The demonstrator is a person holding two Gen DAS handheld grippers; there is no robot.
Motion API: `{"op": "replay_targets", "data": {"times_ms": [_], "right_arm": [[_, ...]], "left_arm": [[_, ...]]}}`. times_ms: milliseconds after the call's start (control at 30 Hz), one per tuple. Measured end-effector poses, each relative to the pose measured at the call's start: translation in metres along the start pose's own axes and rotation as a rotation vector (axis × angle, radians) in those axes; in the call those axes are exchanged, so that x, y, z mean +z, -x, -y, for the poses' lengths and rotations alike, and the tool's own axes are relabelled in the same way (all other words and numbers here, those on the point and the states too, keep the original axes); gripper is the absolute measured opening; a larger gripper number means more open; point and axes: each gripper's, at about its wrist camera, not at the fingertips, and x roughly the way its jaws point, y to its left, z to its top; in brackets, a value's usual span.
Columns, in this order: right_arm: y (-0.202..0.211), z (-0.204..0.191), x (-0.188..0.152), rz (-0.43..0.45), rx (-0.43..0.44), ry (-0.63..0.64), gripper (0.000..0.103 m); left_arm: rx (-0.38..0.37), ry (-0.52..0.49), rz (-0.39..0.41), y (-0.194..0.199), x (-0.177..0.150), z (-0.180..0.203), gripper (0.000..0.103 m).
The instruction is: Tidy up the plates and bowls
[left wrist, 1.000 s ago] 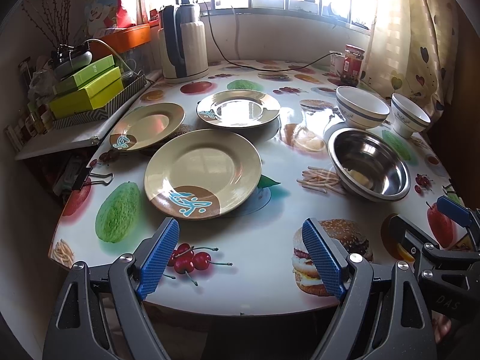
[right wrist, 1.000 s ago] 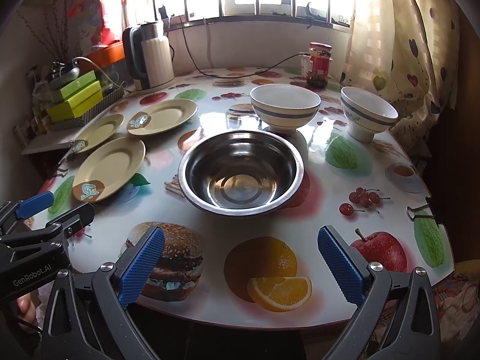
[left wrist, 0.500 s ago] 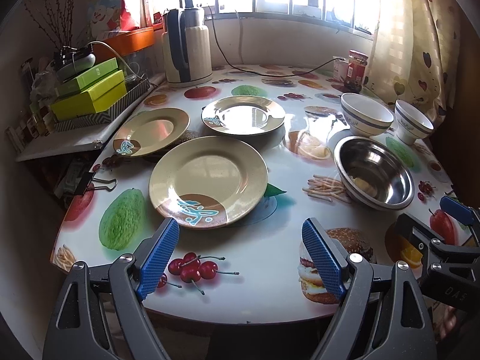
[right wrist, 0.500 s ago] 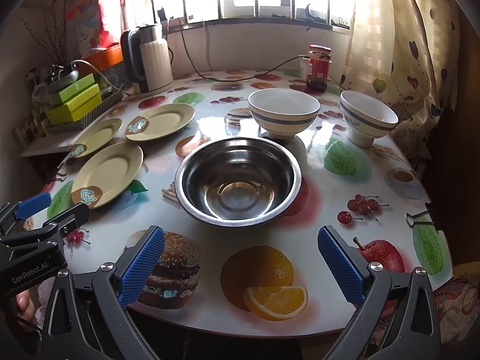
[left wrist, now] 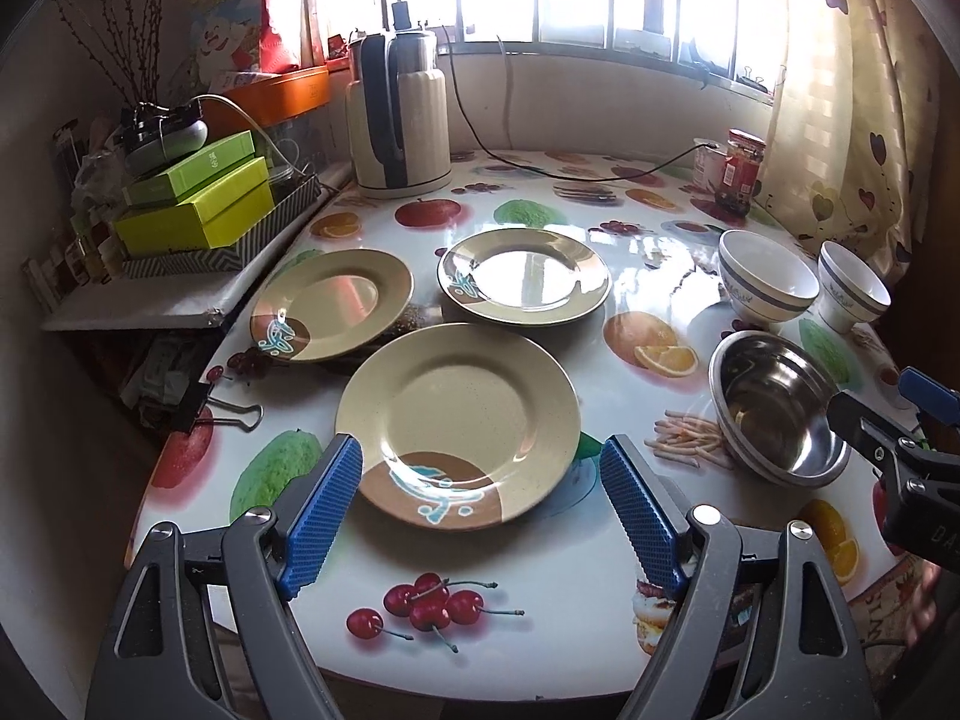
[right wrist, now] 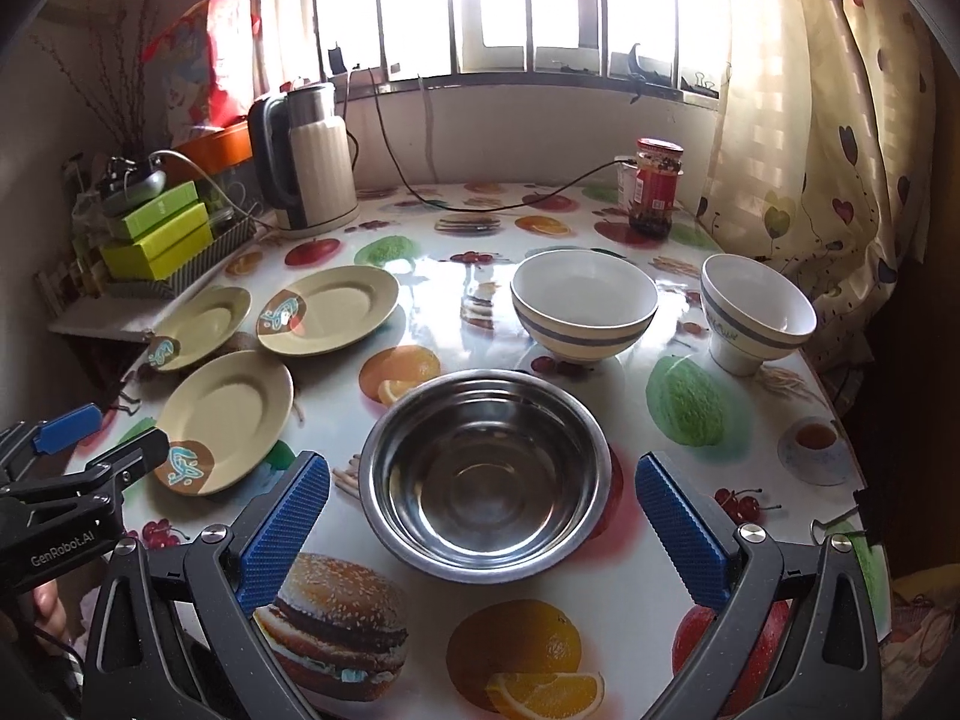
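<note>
**Glossy tablecloth, wide jaws, nothing held**

Sunlit kitchen corner, round table (left wrist: 558,594) under a slick fruit-print cloth, window behind. Both claws hang at the near edge, each spread wide with nothing between its blue pads.

Left claw (left wrist: 480,510): the near plate (left wrist: 456,420) lies just ahead, its near rim reaching in between the fingertips, flat on the cloth. Ahead and to the left sits the left plate (left wrist: 333,303); ahead and slightly right, the far plate (left wrist: 523,273). All three lie close together, the far two nearly touching the near one's rim. A binder clip (left wrist: 210,411) lies off to the left at the table edge.

Right claw (right wrist: 477,516): the steel bowl (right wrist: 486,471) sits straight ahead, its near rim between the fingertips. Beyond it stands the wide bowl (right wrist: 583,306), and further right the small bowl (right wrist: 757,312), close to the table's edge by the curtain. A jar (right wrist: 657,189) and kettle (right wrist: 312,159) stand furthest off, a cord trailing between them.

Likely trouble, as I judge it: a flat plate gives the pads little to bite, so a rim pinch may slip or scoot the plate on the shiny cloth into its neighbours. The steel bowl's rounded wall could squirt out of a closing grip. Reaching for the small bowl risks nudging it off the side. The two claws hang close together and could collide if they move inward together.
</note>
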Motion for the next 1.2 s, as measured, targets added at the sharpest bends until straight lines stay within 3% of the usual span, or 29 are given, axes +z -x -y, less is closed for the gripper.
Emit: {"op": "replay_targets", "data": {"times_ms": [433,600,700,800,933,1033,1200], "right_arm": [[-0.020,-0.005,0.049,0.038,0.050,0.079,0.103],[-0.044,-0.007,0.073,-0.011,0.114,0.080,0.103],[-0.060,-0.008,0.085,-0.040,0.134,0.068,0.103],[-0.074,-0.008,0.099,-0.051,0.178,0.059,0.103],[-0.092,-0.009,0.116,-0.085,0.227,0.036,0.103],[-0.111,-0.011,0.126,-0.125,0.234,0.031,0.093],[-0.146,-0.017,0.138,-0.205,0.287,0.024,0.086]], "left_arm": [[-0.017,0.015,0.015,-0.018,0.036,-0.007,0.082],[-0.051,0.034,0.003,-0.035,0.054,-0.013,0.081],[-0.080,0.058,-0.039,-0.051,0.064,-0.019,0.072],[-0.119,0.083,-0.055,-0.065,0.073,-0.026,0.070],[-0.103,0.099,-0.079,-0.083,0.084,-0.032,0.070],[-0.108,0.136,-0.096,-0.097,0.090,-0.040,0.063],[-0.122,0.175,-0.139,-0.120,0.096,-0.046,0.054]]}}
